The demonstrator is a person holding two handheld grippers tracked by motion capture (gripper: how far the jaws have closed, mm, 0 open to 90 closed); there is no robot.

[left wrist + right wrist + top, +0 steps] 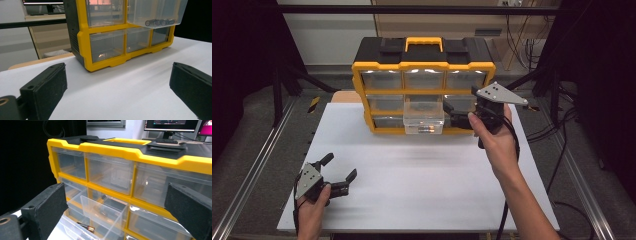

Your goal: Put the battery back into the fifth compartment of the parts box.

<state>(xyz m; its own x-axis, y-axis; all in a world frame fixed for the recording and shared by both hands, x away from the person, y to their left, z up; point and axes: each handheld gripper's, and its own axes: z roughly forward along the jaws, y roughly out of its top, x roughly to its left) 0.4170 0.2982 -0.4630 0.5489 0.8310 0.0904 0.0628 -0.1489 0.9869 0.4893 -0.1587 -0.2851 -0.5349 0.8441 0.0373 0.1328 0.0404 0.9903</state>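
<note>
- a yellow and black drawer box stands at the far end of the white table, and everything here is told from that box
- the box has three rows of clear drawers and a yellow handle on its black top
- one clear drawer in the middle of the box sticks out toward the person, pulled partly open
- in the left gripper view small dark round things lie inside that open drawer
- in the right gripper view a thin dark and gold stick lies in a pulled-out drawer low on the box
- the right gripper is held up just at the front right of the box, right beside the open drawer
- its two black jaws are wide apart and hold nothing
- the left gripper is well away from the box, low over the near left part of the table
- its jaws are wide apart too, with nothing between them
- in the left gripper view the box stands ahead on the white table
</note>
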